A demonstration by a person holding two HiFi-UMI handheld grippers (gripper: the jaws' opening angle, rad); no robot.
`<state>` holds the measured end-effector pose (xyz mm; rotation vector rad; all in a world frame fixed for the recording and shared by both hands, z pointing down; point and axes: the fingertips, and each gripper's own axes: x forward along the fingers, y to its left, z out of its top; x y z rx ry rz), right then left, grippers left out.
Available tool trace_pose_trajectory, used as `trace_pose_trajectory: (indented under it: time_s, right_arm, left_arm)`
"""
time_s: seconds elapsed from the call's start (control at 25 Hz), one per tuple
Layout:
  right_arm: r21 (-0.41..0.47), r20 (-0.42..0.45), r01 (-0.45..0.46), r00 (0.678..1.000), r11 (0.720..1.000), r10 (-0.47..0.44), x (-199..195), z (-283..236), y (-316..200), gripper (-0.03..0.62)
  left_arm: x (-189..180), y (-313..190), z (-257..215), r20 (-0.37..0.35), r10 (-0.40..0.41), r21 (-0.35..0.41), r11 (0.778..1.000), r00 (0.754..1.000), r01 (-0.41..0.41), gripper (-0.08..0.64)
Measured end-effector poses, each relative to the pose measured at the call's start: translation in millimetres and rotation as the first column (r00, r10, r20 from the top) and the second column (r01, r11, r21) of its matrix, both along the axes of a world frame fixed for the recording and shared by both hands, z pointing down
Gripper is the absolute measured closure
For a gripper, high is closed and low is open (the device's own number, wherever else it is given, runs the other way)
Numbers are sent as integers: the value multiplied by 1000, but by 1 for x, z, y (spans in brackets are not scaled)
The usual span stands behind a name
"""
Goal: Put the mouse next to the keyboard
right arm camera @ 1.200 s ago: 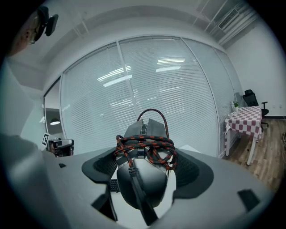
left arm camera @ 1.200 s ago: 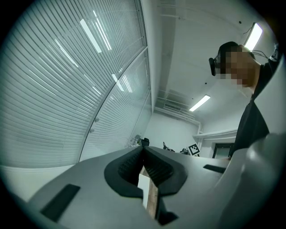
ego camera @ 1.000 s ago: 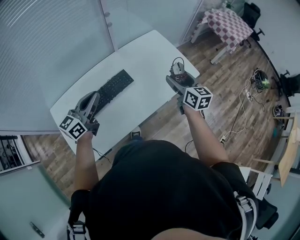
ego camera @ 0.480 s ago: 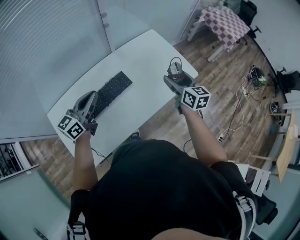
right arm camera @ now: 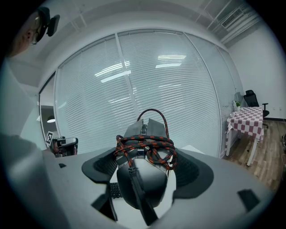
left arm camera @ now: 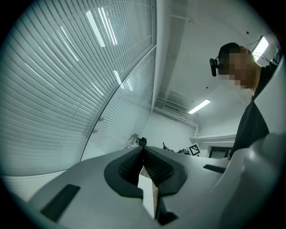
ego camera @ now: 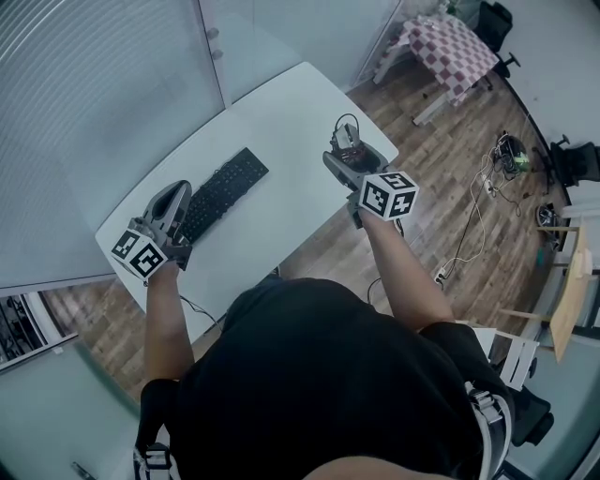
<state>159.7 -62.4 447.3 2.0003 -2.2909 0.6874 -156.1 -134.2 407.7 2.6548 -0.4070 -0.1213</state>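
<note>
Our right gripper (ego camera: 343,155) pinches the mouse (right arm camera: 142,181) (cord wound round it) over the table's (ego camera: 281,112) 3 o'clock edge — our left gripper (ego camera: 177,193), jaws pressed together, sits at the keyboard's (ego camera: 225,190) 8 o'clock.

White desk (ego camera: 281,122) stands against a glazed wall fitted with horizontal blinds (ego camera: 94,84). Floor (ego camera: 441,197) is brown wood plank. A small table with a red-and-white checked cloth (ego camera: 455,47) stands well apart from the desk, with a black office chair (ego camera: 499,23) just beside it. A tangle of cables (ego camera: 511,152) lies on the floor. Ceiling strip lights (left arm camera: 199,106) are on.
</note>
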Motion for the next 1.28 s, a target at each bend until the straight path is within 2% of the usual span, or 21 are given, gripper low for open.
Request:
trace_pose_trajectory:
  time_s: [0.64,1.28]
  right_arm:
    - [-16,6,17,1000,1000,-17,-16,12,-32,181]
    - [-33,9,83,997,996,-83,-57,20,-72,181]
  left_arm:
    - [-15,-21,13,11,-3,-22,1000,1000,3,537]
    - [-59,-39,18,23,-59,-42,997,998,60,537]
